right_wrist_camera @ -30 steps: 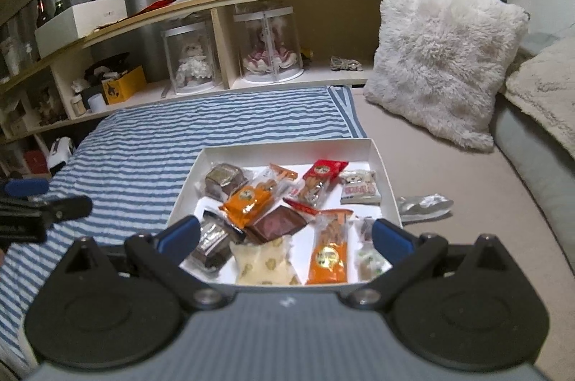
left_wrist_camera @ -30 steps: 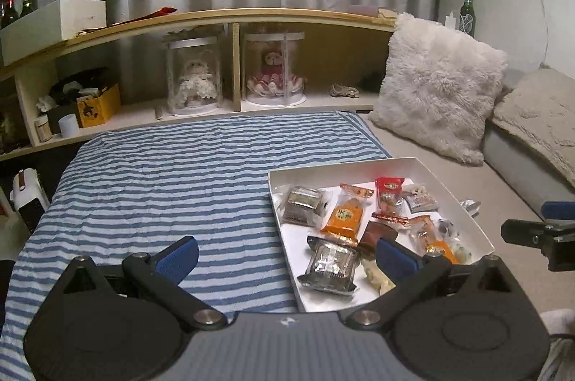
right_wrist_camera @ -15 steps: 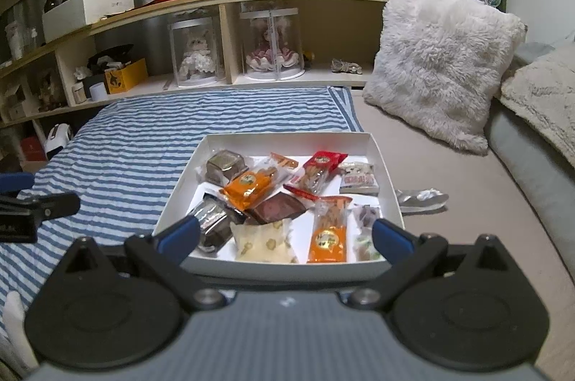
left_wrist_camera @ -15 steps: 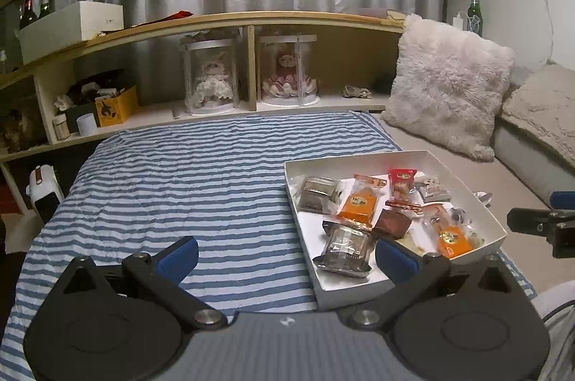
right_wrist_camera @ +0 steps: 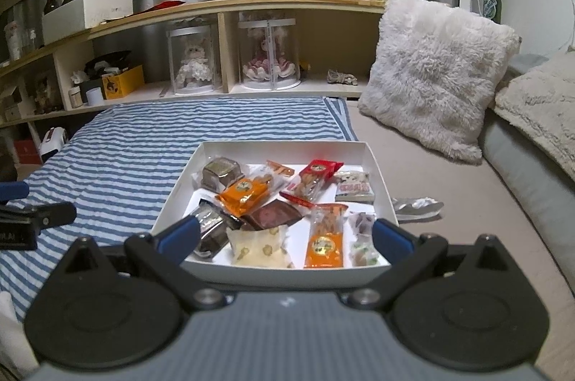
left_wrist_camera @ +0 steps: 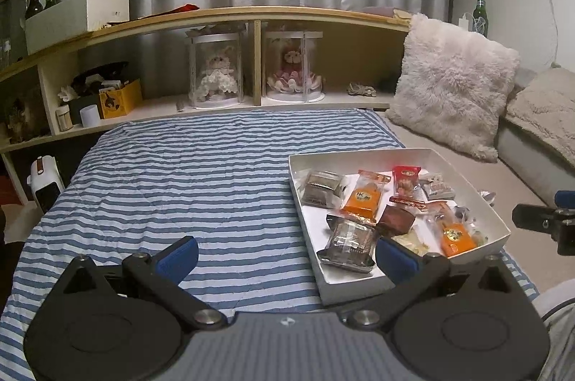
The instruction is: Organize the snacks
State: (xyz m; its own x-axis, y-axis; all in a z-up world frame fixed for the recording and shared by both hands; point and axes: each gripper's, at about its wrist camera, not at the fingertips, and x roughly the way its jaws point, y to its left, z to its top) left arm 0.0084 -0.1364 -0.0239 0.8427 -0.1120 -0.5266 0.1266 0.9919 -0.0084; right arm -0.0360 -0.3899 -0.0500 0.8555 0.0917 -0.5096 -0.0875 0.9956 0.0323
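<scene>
Snacks are lying jumbled in the white box (right_wrist_camera: 379, 176) sitting on the bed, at the edge where the blue-striped blanket (left_wrist_camera: 187, 180) is giving way to the plain beige sheet (right_wrist_camera: 431, 172). Among them you are seeing an orange packet (right_wrist_camera: 244, 191), a red packet (right_wrist_camera: 313, 176), a brown packet (right_wrist_camera: 275, 215) and a pale yellow packet (right_wrist_camera: 260, 246) nearest you. Your right gripper (right_wrist_camera: 284, 239) is hovering just before the box's near wall with its jaws spread wide and holding nothing — your left gripper (left_wrist_camera: 285, 255) is hanging over the blanket beside the box, equally wide and empty. A crumpled silver wrapper (right_wrist_camera: 417, 207) is lying on the sheet just outside the box. Behind the bed a wooden shelf (left_wrist_camera: 251, 14) is carrying two dolls in clear cases (left_wrist_camera: 215, 72), with a fluffy white pillow (left_wrist_camera: 452, 83) leaning at the right.
</scene>
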